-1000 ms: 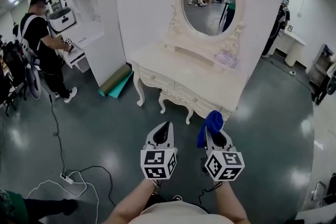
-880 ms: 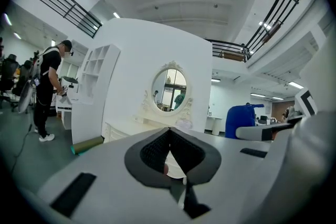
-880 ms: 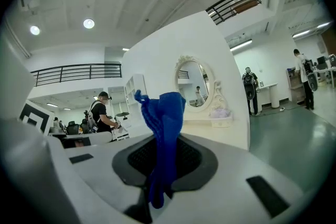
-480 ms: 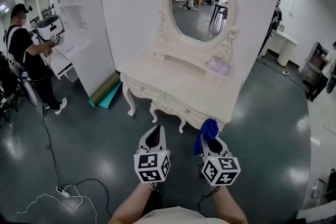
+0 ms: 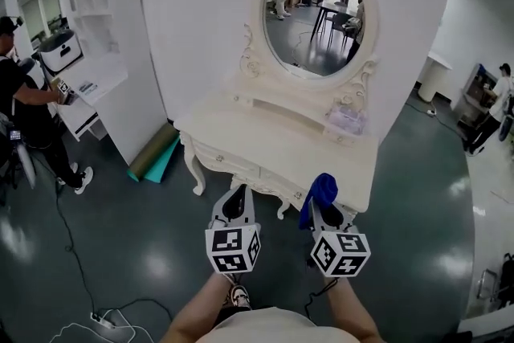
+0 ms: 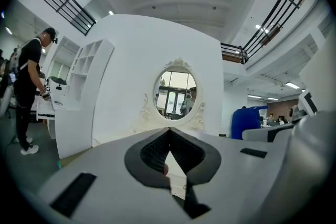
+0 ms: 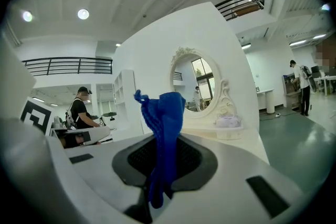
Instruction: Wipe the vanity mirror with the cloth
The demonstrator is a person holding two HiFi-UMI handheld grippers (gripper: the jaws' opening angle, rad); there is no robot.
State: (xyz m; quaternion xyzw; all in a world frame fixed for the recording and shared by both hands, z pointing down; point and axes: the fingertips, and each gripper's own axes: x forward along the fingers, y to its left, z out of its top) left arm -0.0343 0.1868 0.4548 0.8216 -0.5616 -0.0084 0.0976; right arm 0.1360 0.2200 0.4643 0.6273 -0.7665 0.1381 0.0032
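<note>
The oval vanity mirror [image 5: 314,16] in an ornate cream frame stands on a cream dressing table [image 5: 265,136] against a white wall. It also shows in the left gripper view as mirror [image 6: 175,95] and in the right gripper view as mirror [image 7: 195,85]. My right gripper [image 5: 323,201] is shut on a blue cloth [image 5: 321,193], which sticks up from the jaws as a bunched cloth [image 7: 163,128]. My left gripper [image 5: 235,199] is shut with nothing in it. Both grippers hover just before the table's front edge, well short of the mirror.
A small pale packet [image 5: 347,121] lies on the table's right shelf. A rolled green mat [image 5: 154,153] lies on the floor by the wall. A person [image 5: 24,112] stands at a white desk far left. Cables [image 5: 96,316] trail on the dark floor.
The view has closed in on the dressing table; it and the mirror now sit larger and nearer. Both grippers have come up to the table's front edge, still holding as before.
</note>
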